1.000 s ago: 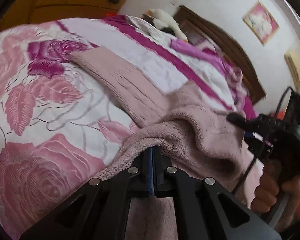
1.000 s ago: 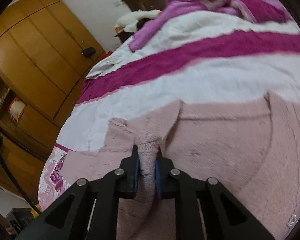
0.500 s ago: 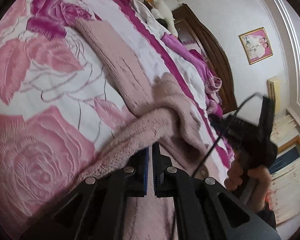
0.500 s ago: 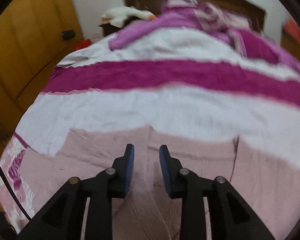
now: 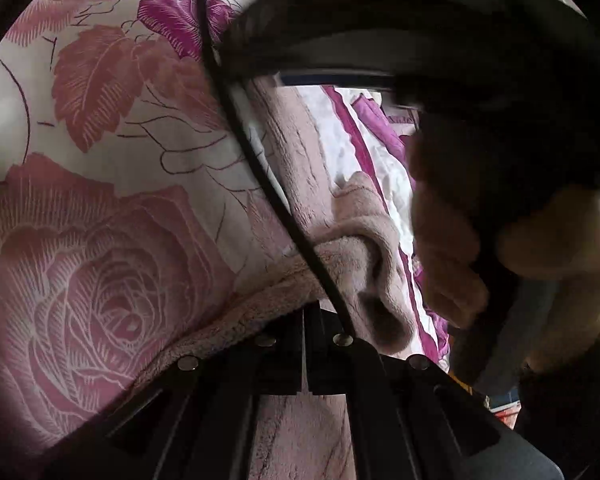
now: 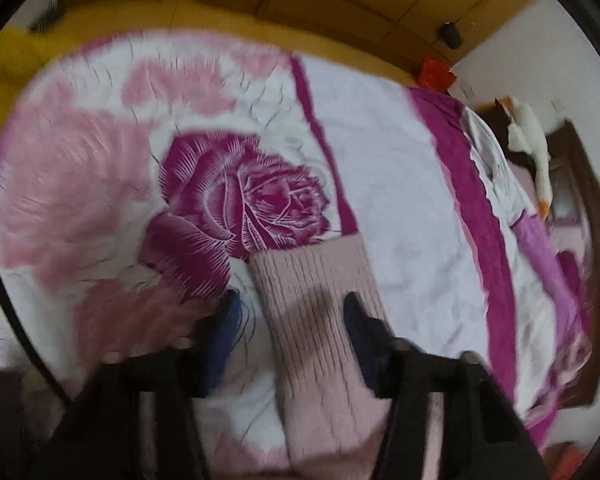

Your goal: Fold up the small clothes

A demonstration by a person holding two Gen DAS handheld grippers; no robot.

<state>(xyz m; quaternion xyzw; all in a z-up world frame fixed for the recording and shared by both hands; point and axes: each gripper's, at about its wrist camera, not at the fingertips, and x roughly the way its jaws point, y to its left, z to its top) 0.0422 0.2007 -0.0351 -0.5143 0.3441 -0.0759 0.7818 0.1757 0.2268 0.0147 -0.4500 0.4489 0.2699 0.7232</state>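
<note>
On the bed cover (image 5: 100, 160) the pink sweater (image 5: 364, 240) is spread. Its fleecy hem is clamped in the L gripper (image 5: 305, 316), fingers together. The R gripper (image 6: 292, 312) is held apart, w/ the ribbed sleeve (image 6: 312, 280) seen between its fingers, not pinched.

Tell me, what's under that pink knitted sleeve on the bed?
The rose-print bedspread, visible either side of the sleeve. Directly beneath, the knit hides everything else.
</note>
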